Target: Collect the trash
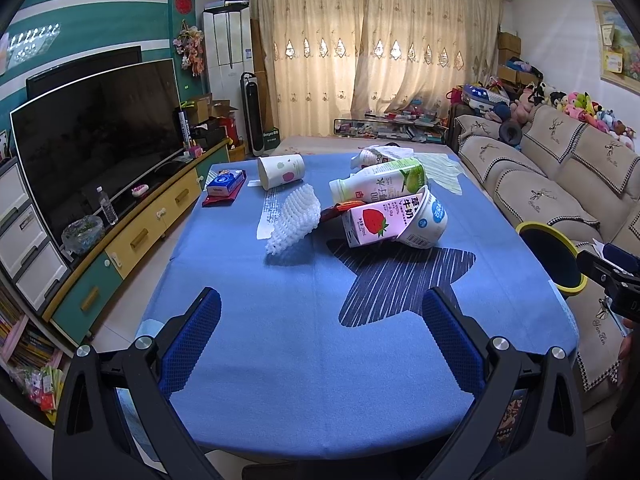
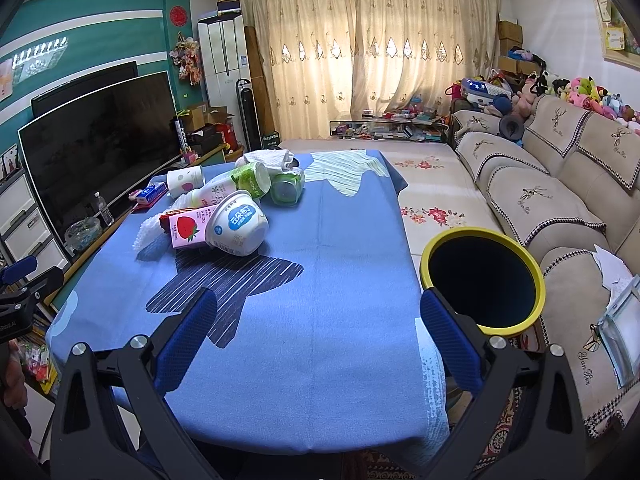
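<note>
**Two empty grippers over a table of trash**

Both the left gripper (image 1: 322, 334) and right gripper (image 2: 318, 334) hover with fingers spread wide, holding nothing. Ahead of them on the blue tablecloth (image 2: 320, 360) lies a trash pile: a strawberry milk carton (image 1: 370, 226), yogurt tub (image 2: 238, 230) and green-labelled bottle (image 1: 380, 184). A yellow-rimmed bin (image 2: 484, 280) stands just right of the right gripper.

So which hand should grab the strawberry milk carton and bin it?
Probably the right. The yellow-rimmed bin sits just off the table's right edge beside the open right gripper, and the strawberry milk carton lies ahead of both; the left gripper is farther from the bin.
</note>
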Demonstrator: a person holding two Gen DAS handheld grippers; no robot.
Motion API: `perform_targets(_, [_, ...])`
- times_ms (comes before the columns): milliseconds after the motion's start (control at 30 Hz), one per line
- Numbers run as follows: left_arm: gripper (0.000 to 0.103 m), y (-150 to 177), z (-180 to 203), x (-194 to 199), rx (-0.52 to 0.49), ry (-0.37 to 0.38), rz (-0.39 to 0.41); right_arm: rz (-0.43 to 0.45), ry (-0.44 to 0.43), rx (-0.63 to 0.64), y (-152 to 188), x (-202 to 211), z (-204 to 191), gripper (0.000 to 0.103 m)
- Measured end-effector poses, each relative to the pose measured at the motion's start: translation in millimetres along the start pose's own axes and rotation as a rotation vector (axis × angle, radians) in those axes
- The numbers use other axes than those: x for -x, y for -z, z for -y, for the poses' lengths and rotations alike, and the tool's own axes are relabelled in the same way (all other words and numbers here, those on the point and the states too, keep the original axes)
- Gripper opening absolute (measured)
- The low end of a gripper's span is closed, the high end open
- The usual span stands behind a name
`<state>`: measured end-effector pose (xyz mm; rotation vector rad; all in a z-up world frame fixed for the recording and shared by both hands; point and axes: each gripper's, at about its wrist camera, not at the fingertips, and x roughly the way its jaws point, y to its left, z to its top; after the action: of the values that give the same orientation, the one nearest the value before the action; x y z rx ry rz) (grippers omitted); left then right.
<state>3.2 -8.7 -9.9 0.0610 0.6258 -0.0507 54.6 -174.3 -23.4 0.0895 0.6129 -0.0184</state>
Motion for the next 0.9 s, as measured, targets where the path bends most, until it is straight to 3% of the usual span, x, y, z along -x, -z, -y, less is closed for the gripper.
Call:
perform_targets(600, [0.099,0,2,-5,-0.006,0.005,-0.015,-0.005,0.002,0.002,2,-2,-2,0.097])
perform_targets(900, [0.099,-11,-6,-35,0.003,0.0,-0.052,-0.055,-0.046,0.016,-3,-35,-10,0.097])
